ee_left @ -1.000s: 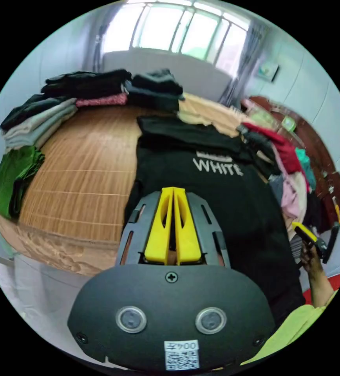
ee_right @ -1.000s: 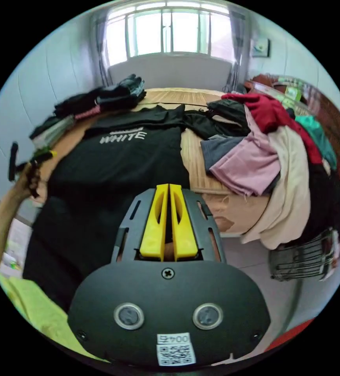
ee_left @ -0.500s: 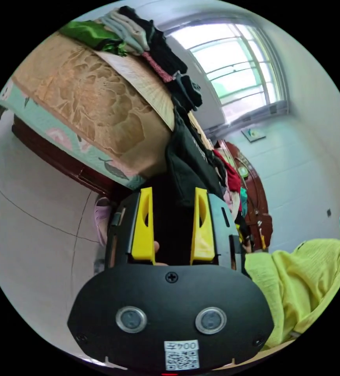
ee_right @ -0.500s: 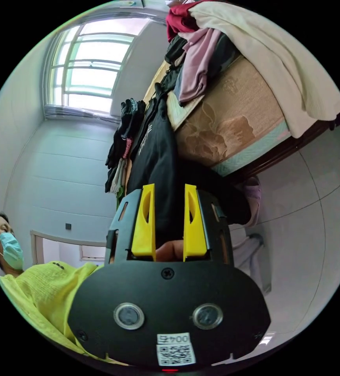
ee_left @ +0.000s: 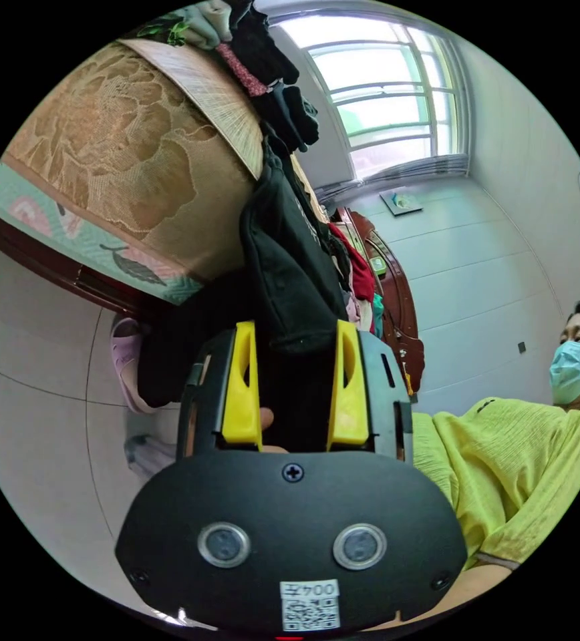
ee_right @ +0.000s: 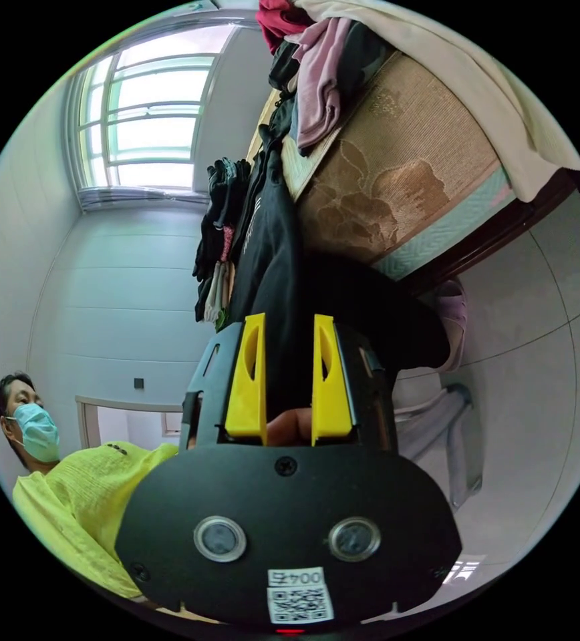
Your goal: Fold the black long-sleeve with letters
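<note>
Black long-sleeve (ee_left: 290, 267) is hanging over the bed's edge (ee_left: 170, 200).
Left claw (ee_left: 295, 384) and right claw (ee_right: 288, 380) are both gaping apart, hem cloth lying between their jaws.

From here I can't read the lettering on the black long-sleeve (ee_left: 290, 267); it runs edge-on up the bed (ee_left: 123, 167). Its hem drops behind the left gripper (ee_left: 295, 347), so whether the fingers (ee_left: 242, 394) touch cloth is hidden. The stacked clothes (ee_left: 263, 40) are cut off.
</note>
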A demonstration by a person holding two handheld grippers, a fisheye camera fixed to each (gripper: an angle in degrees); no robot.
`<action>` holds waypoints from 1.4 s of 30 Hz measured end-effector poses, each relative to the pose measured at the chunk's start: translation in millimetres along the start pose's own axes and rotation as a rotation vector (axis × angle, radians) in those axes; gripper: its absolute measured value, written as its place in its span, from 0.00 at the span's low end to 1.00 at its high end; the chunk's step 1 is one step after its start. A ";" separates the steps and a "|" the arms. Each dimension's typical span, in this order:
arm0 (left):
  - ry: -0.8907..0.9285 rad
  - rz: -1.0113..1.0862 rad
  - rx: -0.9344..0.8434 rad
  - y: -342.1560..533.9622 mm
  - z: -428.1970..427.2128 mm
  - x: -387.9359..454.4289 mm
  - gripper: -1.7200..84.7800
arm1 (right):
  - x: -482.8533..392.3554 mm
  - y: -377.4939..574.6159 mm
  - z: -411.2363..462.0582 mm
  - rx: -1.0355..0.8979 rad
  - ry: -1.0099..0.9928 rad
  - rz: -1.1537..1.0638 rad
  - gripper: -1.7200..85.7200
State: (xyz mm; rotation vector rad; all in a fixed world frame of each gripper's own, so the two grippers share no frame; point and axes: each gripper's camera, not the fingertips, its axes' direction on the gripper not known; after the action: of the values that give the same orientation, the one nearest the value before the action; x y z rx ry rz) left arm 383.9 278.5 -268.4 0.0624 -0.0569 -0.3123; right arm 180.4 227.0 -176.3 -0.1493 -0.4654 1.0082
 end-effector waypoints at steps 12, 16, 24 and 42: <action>0.033 0.050 0.021 -8.3 -45.9 58.4 0.06 | -10.1 12.0 -28.5 -0.060 -0.086 -0.059 0.14; 0.049 0.026 0.046 -9.2 -59.4 74.9 0.05 | -19.5 18.4 -34.7 -0.086 -0.103 -0.097 0.10; -0.019 0.076 0.062 -23.3 -92.6 135.5 0.05 | -84.7 15.7 -68.0 -0.044 -0.083 -0.265 0.06; 0.010 0.124 0.106 -1.7 -200.3 265.3 0.04 | -159.0 71.2 -183.0 0.136 -0.260 -0.410 0.06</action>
State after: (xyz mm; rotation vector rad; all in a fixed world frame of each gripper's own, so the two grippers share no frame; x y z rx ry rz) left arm 648.6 205.5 -455.9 0.1653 -0.0673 -0.1853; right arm 135.0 147.8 -411.9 0.1962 -0.6329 0.6539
